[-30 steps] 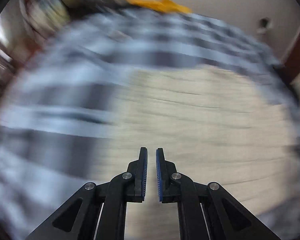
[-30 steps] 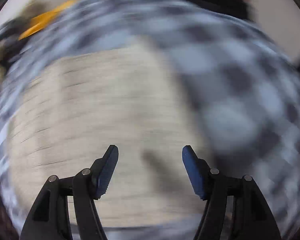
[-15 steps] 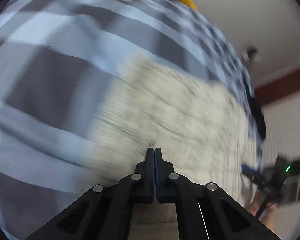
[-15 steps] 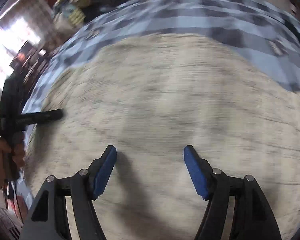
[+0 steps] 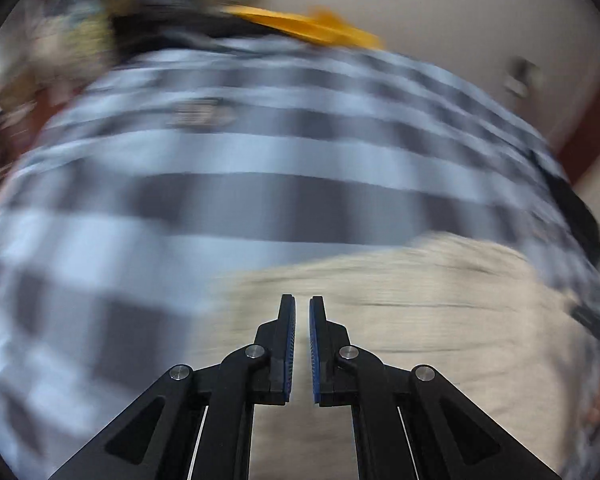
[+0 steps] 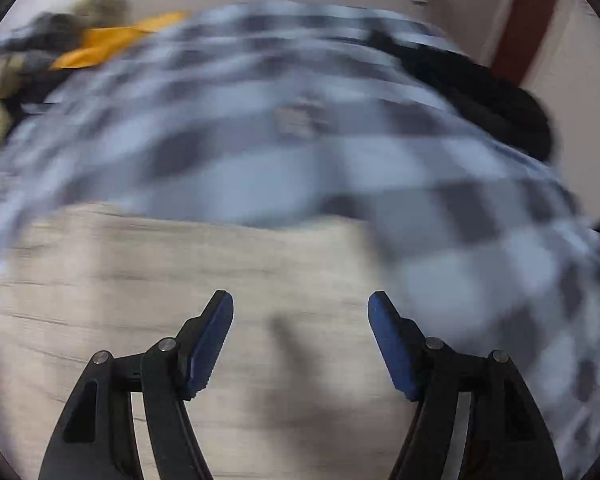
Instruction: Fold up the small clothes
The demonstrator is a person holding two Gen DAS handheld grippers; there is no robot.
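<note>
Both views are smeared, so both my hands are mid-swing. The checked cover point(image 5: 260, 152) fills most of each frame, and I can't tell whether it lies on a bed or a worktop. The beige cloth point(image 5: 440, 312), the piece I'm folding, lies flat on it: from centre out to 4 o'clock in the left view, and from 6 round to 9 o'clock in the right view point(image 6: 140, 280). Half a second ago that cloth filled nearly the whole right view, with my other hand at 9 o'clock. Now check shows from 12 down to 4 o'clock, so my right hand has slid toward the cloth's right edge. The left view was rolled over hard half a second ago and is level again. A dark garment point(image 6: 480, 92) sits at 1 o'clock and an orange cloth point(image 5: 312, 28) at 12, both apart from the beige piece. My left fingers point(image 5: 286, 340) were pressed flat together half a second ago. They're closed to a thin slit now, with nothing in it. My right fingers point(image 6: 210, 340) stand wide apart and empty above the beige cloth, with only shadow between them. Nothing is held, so I judge this a reposition between folds, with the next grab likely at the edge near 3 o'clock.
</note>
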